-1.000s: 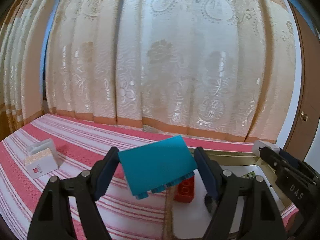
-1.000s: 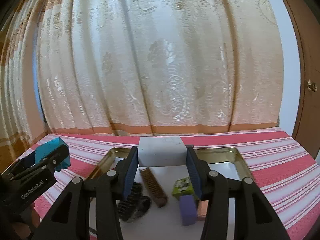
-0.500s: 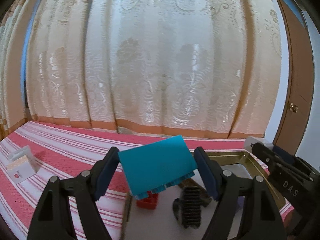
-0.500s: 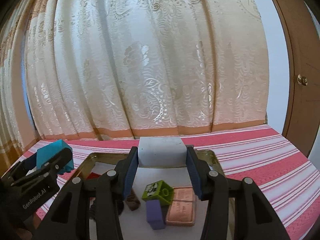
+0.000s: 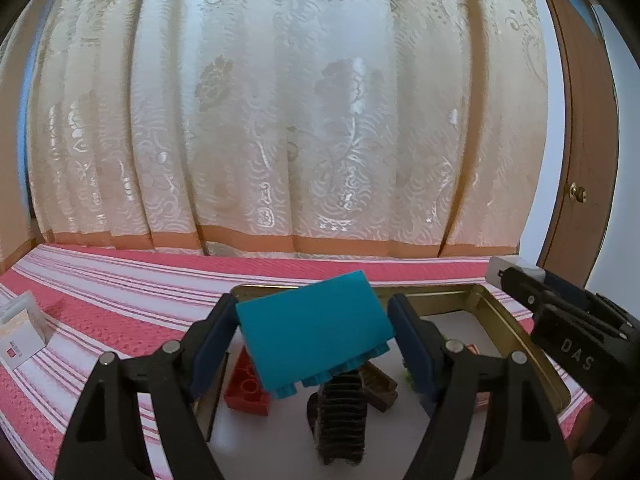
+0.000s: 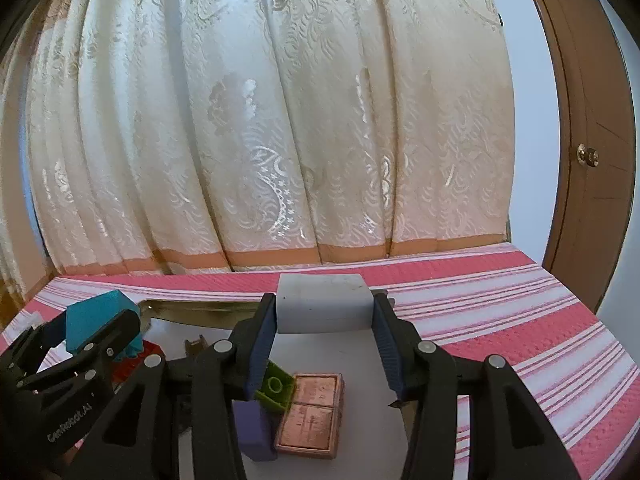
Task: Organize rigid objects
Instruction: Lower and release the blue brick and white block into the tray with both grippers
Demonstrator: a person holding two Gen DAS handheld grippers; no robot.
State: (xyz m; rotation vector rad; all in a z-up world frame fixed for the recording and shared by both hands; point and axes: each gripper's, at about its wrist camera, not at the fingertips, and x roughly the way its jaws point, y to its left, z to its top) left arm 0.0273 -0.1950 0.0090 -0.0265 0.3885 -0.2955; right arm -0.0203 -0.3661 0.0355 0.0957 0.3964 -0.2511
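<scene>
My left gripper [image 5: 316,338] is shut on a teal toy brick [image 5: 314,338] and holds it above the left part of a gold metal tray [image 5: 516,328]. My right gripper [image 6: 323,312] is shut on a white block [image 6: 322,304] above the same tray [image 6: 200,314]. In the tray lie a red brick [image 5: 246,386], a black ribbed gear [image 5: 342,420], a brown comb [image 5: 378,386], a green brick [image 6: 276,390], a purple block [image 6: 254,430] and a copper box [image 6: 314,414]. The left gripper with its teal brick [image 6: 98,320] shows at the left of the right wrist view.
The tray sits on a red and white striped cloth [image 6: 500,320]. A small white box [image 5: 20,332] stands on the cloth far left. A cream curtain [image 5: 300,100] hangs behind. A brown door [image 6: 592,152] is at the right.
Both grippers have moved right and forward over the tray, each keeping its object. The small white box slid to the left edge of the left wrist view.
</scene>
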